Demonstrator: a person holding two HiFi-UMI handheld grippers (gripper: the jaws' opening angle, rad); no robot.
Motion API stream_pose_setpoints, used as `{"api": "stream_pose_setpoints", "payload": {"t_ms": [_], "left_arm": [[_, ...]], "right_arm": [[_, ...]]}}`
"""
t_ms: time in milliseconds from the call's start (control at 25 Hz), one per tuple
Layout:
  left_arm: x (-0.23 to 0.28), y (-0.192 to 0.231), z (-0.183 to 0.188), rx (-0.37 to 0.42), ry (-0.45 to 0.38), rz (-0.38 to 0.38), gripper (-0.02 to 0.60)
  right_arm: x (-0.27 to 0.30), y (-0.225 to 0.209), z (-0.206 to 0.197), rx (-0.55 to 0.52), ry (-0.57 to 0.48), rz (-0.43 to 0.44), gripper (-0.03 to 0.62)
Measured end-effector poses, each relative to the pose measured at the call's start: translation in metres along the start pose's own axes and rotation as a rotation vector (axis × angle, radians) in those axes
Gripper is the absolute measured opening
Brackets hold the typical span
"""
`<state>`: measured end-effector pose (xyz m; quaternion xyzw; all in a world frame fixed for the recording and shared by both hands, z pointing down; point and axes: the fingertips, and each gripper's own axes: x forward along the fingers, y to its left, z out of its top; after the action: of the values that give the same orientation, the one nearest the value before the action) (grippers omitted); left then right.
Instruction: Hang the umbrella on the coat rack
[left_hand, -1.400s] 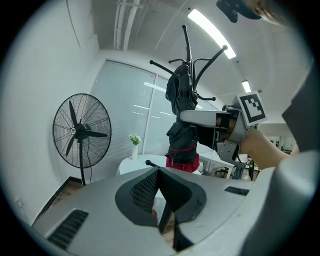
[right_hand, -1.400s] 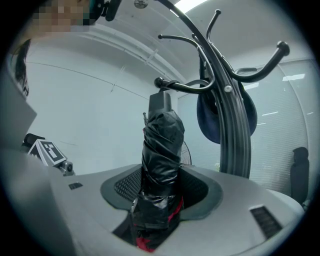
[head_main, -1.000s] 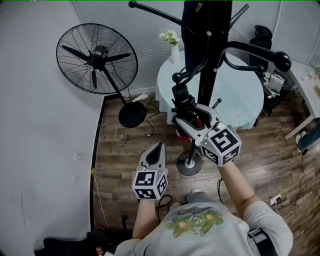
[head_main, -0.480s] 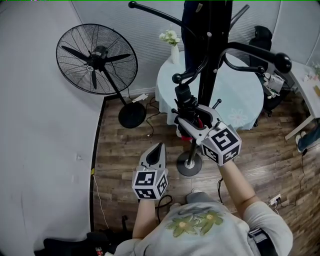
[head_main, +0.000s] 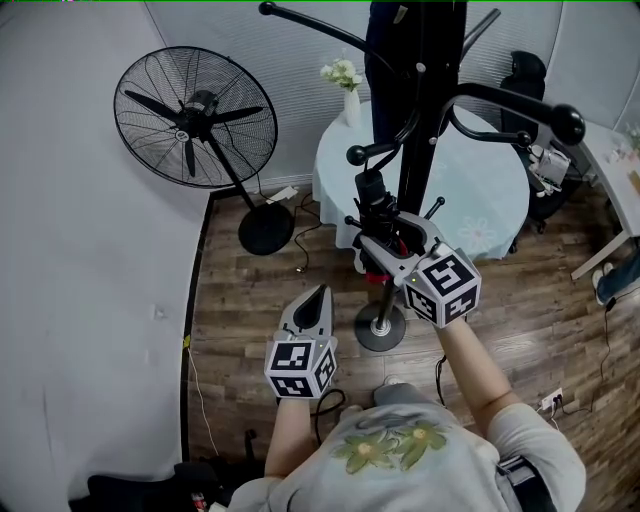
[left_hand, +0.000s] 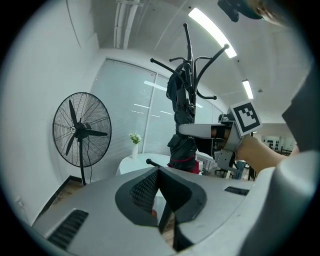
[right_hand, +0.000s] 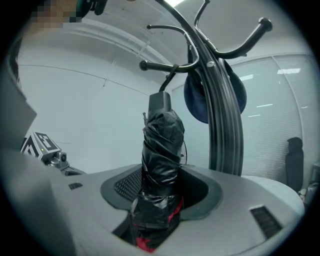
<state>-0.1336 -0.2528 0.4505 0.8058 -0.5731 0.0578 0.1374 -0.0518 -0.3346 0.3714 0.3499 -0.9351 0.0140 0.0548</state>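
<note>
While the right gripper clamps the folded umbrella upright, its strap reaches a rack hook at twelve o'clock: hanging is in hand. Next, I judge, settle the strap on the hook, then release. Left gripper, at seven o'clock, is closed, empty. No readable writing, only square markers.

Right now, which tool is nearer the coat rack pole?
Right. The right tool holds the umbrella right beside the coat rack pole; the left tool sits well short of it, nearer the person, shut and empty.
</note>
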Motion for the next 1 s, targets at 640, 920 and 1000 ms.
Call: {"api": "stream_pose_setpoints", "payload": {"t_ms": [640,920,1000], "left_arm": [[0.005,-0.008,-0.006,0.006,0.026,-0.025,0.002],[0.005,-0.01,-0.009,0.005,0.033,-0.033,0.002],[0.005,-0.01,-0.01,0.003,0.035,-0.034,0.002]], "right_arm": [[-0.005,-0.017,-0.024,0.08,-0.055,-0.087,0.23],[-0.007,-0.017,-0.026,0.067,-0.08,-0.103,0.23],[-0.007,-0.019,-0.027,0.048,-0.067,-0.111,0.232]]}}
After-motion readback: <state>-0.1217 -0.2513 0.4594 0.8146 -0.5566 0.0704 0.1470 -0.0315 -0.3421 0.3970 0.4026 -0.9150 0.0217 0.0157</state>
